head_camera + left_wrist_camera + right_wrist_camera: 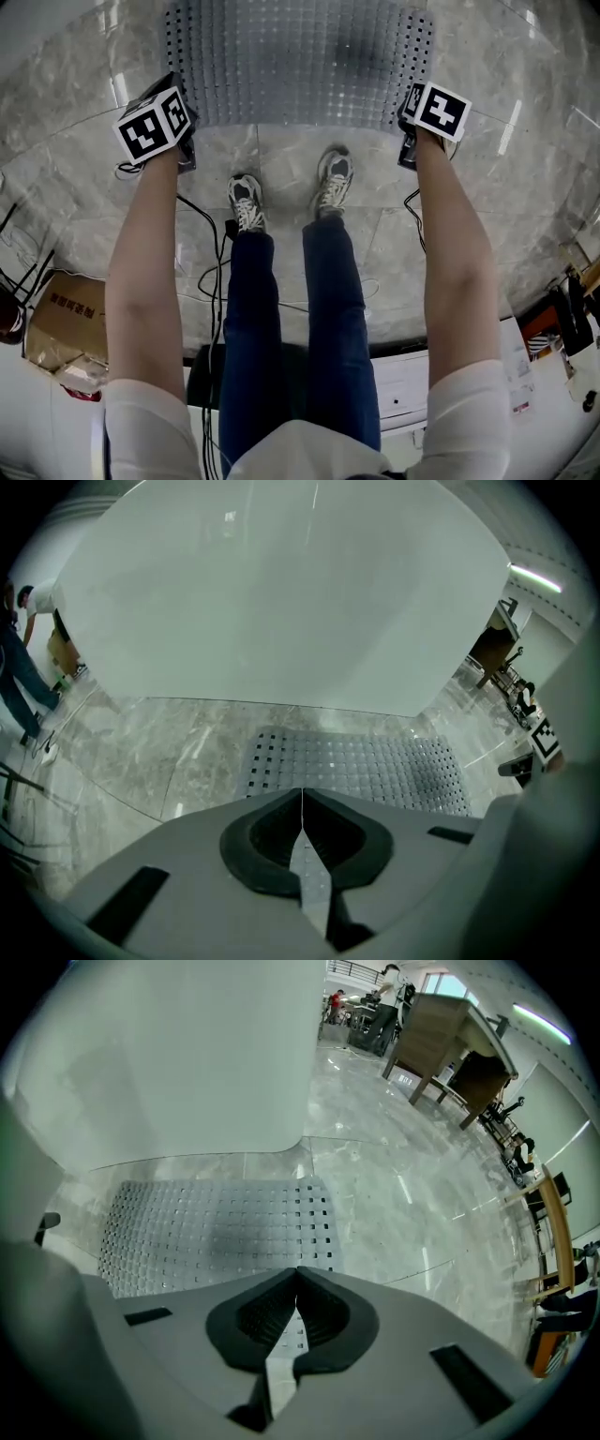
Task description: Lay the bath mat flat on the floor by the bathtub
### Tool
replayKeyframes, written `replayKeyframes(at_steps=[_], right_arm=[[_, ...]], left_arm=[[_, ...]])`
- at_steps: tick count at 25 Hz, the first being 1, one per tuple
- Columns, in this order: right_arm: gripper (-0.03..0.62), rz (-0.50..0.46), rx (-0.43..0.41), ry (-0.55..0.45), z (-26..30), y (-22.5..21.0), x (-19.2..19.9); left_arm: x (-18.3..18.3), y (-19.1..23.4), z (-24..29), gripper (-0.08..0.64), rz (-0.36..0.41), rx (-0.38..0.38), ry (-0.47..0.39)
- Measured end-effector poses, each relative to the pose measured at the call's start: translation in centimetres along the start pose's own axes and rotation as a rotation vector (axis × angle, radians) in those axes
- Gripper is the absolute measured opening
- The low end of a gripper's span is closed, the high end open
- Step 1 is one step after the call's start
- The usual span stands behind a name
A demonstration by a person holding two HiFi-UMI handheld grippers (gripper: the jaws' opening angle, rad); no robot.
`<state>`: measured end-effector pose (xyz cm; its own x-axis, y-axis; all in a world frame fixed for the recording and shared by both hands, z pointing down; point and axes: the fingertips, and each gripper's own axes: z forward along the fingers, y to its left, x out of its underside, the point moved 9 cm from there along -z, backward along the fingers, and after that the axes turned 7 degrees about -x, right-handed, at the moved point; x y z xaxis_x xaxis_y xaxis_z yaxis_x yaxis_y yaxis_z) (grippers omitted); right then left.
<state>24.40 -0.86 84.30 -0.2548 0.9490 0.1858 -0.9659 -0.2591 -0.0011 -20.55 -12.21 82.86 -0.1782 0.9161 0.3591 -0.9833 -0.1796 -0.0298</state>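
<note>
The grey perforated bath mat [300, 66] lies flat on the marble floor, just ahead of the person's shoes. Beyond it rises the white bathtub wall [281, 592]. My left gripper [180, 145] hovers at the mat's near left corner and my right gripper [411, 141] at its near right corner. In the left gripper view the left gripper [302, 794] has its jaws shut tip to tip, with the mat [356, 766] on the floor beyond them. The right gripper [298, 1274] is likewise shut above the mat [216, 1222]. Nothing shows pinched in either one.
The person's two sneakers [246, 202] stand on the marble close behind the mat. Black cables [211, 272] trail across the floor by the left leg. A cardboard box [61, 319] sits at the left. Wooden desks [450, 1035] and people stand farther off.
</note>
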Motion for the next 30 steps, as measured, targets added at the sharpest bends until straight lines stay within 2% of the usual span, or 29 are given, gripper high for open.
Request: replayKeyframes(at_steps=[9,12,16,20,24,30], right_arm=[[0.031,-0.007,-0.02,-0.029,-6.6,1.5,-1.0],[0.031,-0.004,-0.075,-0.041,-8.8,2.8,-1.0],[0.031,-0.011,-0.071,-0.074,-12.2,3.7,-1.2],[0.031,0.016,-0.106,-0.121,-15.3,4.7,-1.8],[0.031,-0.004,-0.14,-0.153,-18.8,4.9,-1.8],[0.031,-0.002,-0.186,-0.23,-24.6,5.0,-1.9]], left_arm=[[-1.5,-0.4,-6.0,0.037,-0.008,0.004,0.0],[-1.9,-1.0,-8.0,0.035,-0.009,0.028,-0.009],[-2.8,-1.3,-11.2,0.032,-0.006,0.055,-0.019],[-3.9,-1.4,-14.2,0.032,0.011,0.063,-0.034],[-4.8,-2.2,-17.4,0.032,0.038,0.093,-0.048],[-6.9,-3.6,-22.9,0.032,0.079,0.14,-0.119]])
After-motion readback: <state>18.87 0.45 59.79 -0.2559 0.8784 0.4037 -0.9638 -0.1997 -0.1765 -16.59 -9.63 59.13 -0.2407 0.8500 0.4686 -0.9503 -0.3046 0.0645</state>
